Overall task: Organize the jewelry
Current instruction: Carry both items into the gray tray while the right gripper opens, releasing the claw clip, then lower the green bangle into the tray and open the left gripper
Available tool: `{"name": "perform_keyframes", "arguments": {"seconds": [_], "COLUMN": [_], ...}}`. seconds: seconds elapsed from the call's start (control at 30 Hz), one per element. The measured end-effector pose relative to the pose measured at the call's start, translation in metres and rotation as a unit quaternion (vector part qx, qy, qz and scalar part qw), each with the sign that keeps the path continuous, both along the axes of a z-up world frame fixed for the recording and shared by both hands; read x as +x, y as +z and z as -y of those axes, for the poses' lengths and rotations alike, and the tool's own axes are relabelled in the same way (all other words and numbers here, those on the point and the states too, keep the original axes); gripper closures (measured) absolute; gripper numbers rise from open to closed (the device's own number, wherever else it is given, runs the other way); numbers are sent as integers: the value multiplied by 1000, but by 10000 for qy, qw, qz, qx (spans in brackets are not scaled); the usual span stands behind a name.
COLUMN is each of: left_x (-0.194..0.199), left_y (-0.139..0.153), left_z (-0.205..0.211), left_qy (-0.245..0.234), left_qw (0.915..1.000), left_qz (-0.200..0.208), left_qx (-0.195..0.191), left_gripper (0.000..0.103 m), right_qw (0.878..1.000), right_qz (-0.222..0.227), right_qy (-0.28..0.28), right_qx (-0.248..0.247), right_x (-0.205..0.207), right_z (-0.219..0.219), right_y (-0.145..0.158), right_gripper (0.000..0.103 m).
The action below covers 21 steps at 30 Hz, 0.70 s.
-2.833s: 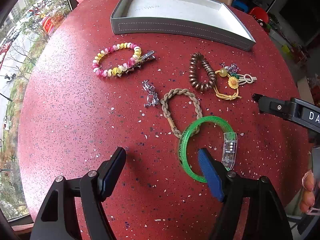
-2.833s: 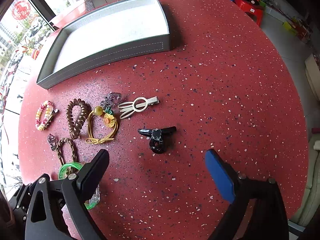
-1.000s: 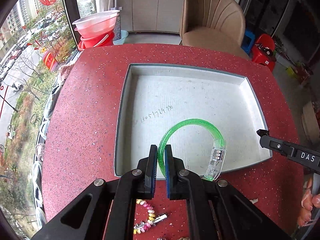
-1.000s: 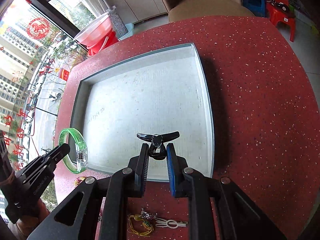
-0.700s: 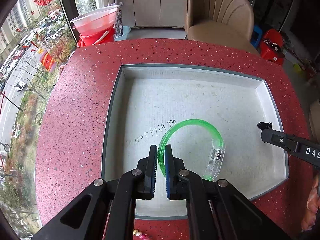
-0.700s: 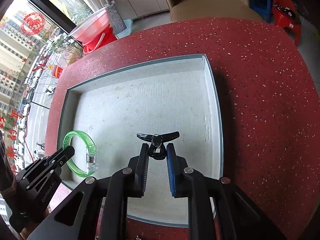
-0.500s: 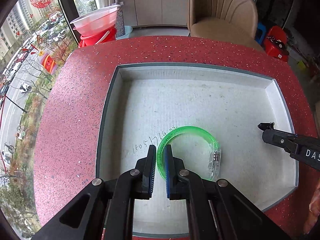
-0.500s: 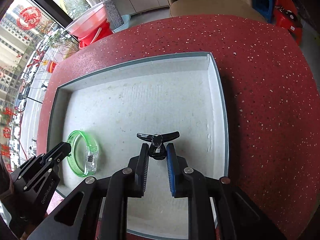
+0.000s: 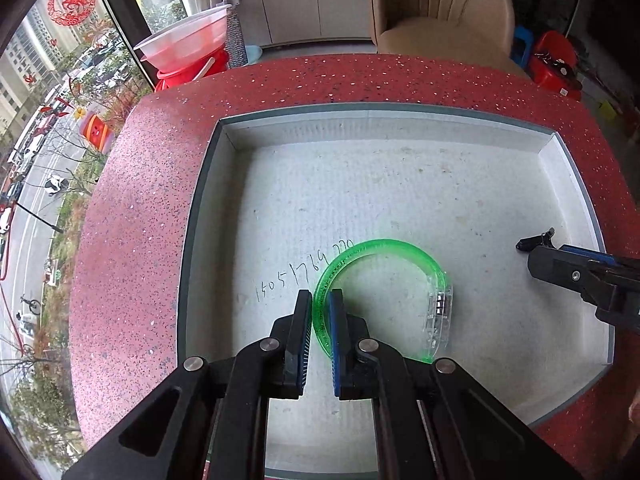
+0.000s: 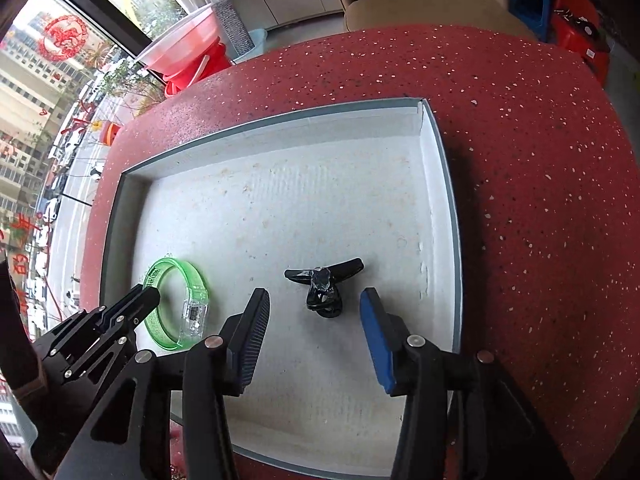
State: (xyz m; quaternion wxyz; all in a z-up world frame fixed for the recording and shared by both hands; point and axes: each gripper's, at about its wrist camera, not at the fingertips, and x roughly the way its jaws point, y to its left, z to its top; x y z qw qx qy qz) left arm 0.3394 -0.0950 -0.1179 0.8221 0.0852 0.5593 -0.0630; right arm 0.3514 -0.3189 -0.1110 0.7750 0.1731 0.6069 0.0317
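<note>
Bracelet sits inside the tray, left claw pinching its band. Looks light, stiff, kinda slippery. Right claw is wide open around the hair clip.

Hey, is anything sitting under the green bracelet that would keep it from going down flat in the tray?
Nothing visible does. The translucent green plastic bracelet sits over bare white tray floor, and the black hair clip lies apart, toward the right.
</note>
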Motion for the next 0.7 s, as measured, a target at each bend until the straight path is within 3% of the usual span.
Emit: {"name": "perform_keyframes", "arguments": {"seconds": [0.17,0.2,0.23,0.27,0.3,0.37,0.5,0.6,0.7], "left_x": [-8,-8,-9,-12,-15,-21,-30,-37,-47], "left_y": [9,12,15,19,24,33,40,44,46], "left_z": [-2,-3,-3,-4,-6,-8,-10,-15,-22], "left_qy": [66,64,63,92,142,134,43,31,41], "left_qw": [9998,9996,9995,9992,9987,9974,9976,9976,9978], "left_qz": [198,255,306,372,477,669,663,666,658], "left_qx": [-50,-51,-64,-91,-122,-221,-218,-180,-103], "left_gripper": [77,73,47,5,0,0,0,0,0], "right_qw": [9999,9998,9998,9997,9996,9994,9989,9983,9971], "right_qz": [133,171,204,235,260,312,416,519,658], "right_qy": [-48,-50,-49,-50,-56,-78,-146,-201,-223], "right_qx": [57,64,68,74,87,116,157,198,304], "right_x": [-7,-9,-12,-14,-16,-21,-33,-45,-56], "right_z": [-3,-4,-4,-5,-5,-6,-8,-8,-11], "right_y": [11,14,17,20,23,29,40,50,59], "right_gripper": [43,42,40,39,39,38,35,23,22]}}
